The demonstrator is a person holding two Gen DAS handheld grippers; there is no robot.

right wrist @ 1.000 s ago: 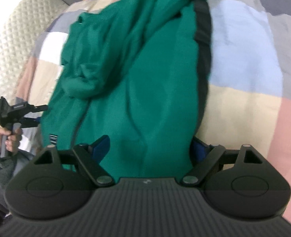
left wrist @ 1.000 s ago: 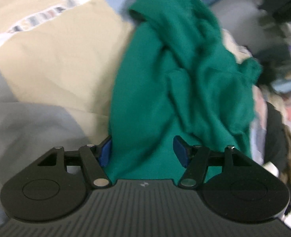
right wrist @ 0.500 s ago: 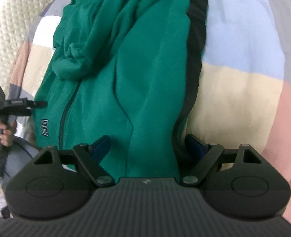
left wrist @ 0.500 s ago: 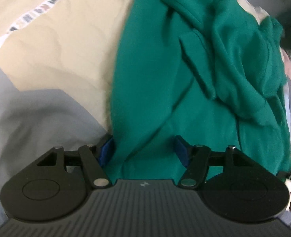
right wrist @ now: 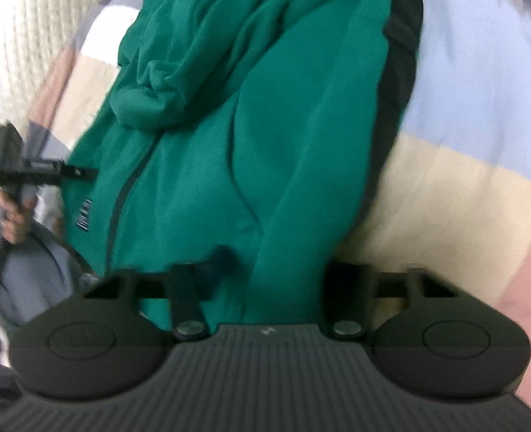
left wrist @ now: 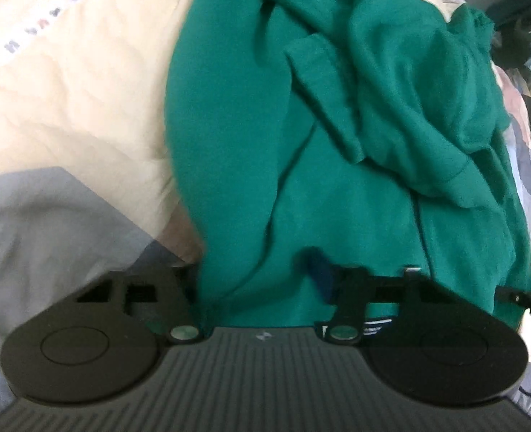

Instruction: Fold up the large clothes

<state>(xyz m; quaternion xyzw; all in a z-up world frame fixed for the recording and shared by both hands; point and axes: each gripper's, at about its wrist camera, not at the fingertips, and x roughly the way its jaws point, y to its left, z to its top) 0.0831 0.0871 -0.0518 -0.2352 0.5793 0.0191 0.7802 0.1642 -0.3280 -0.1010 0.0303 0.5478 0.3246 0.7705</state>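
A large green zip jacket (left wrist: 337, 136) hangs stretched between both grippers over a patchwork bedspread (left wrist: 67, 100). My left gripper (left wrist: 258, 280) is shut on the jacket's hem, with green cloth bunched between its blue pads (left wrist: 319, 273). My right gripper (right wrist: 276, 273) is shut on the other hem corner of the jacket (right wrist: 265, 144), near its dark lining edge (right wrist: 398, 72). A zip (right wrist: 125, 194) and a small label (right wrist: 83, 217) show on the front. The hood and sleeves lie crumpled at the far end.
The bedspread (right wrist: 463, 115) has blue, cream, pink and grey patches. A quilted cream headboard (right wrist: 20, 54) stands at the left of the right wrist view. The other hand-held gripper (right wrist: 24, 169) shows there. Dark clutter (left wrist: 525, 10) lies at the far right.
Both grippers have pulled the hem toward me and apart, so the jacket spreads flatter and the zip and label come into view. Both pairs of fingers have closed further on the cloth.
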